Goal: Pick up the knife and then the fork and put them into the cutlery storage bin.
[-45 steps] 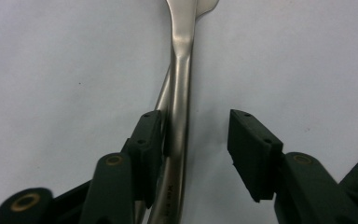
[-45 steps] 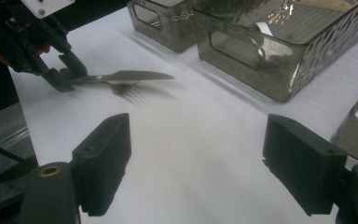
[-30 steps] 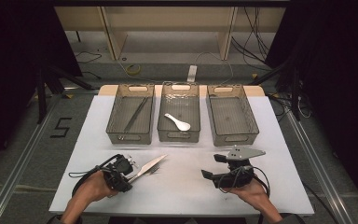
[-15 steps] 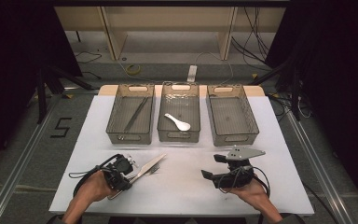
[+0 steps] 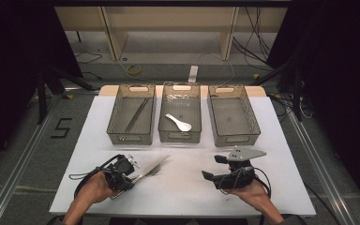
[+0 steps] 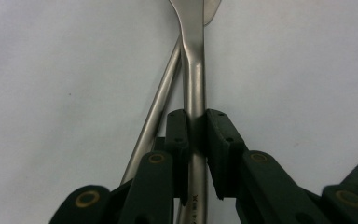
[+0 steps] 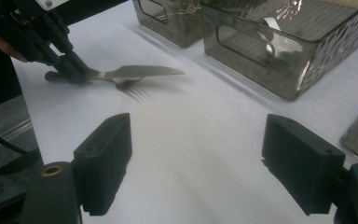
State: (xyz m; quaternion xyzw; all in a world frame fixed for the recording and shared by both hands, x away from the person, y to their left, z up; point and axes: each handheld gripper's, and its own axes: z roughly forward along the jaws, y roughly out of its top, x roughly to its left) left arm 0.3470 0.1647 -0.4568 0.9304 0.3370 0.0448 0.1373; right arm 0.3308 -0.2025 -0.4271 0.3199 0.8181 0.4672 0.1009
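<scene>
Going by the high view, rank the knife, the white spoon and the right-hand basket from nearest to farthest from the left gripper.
1. Knife: clamped in the left gripper, near left of the table.
2. White spoon: in the middle basket, beyond it.
3. Right-hand basket: farthest, at the far right.

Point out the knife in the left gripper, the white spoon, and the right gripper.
knife point(image 6: 194, 70), left gripper view, on its handle just above the jaws.
white spoon point(image 5: 183, 125), high view, on its bowl, inside the middle bin.
right gripper point(image 7: 200, 163), right gripper view, midway between its two open jaws.
</scene>
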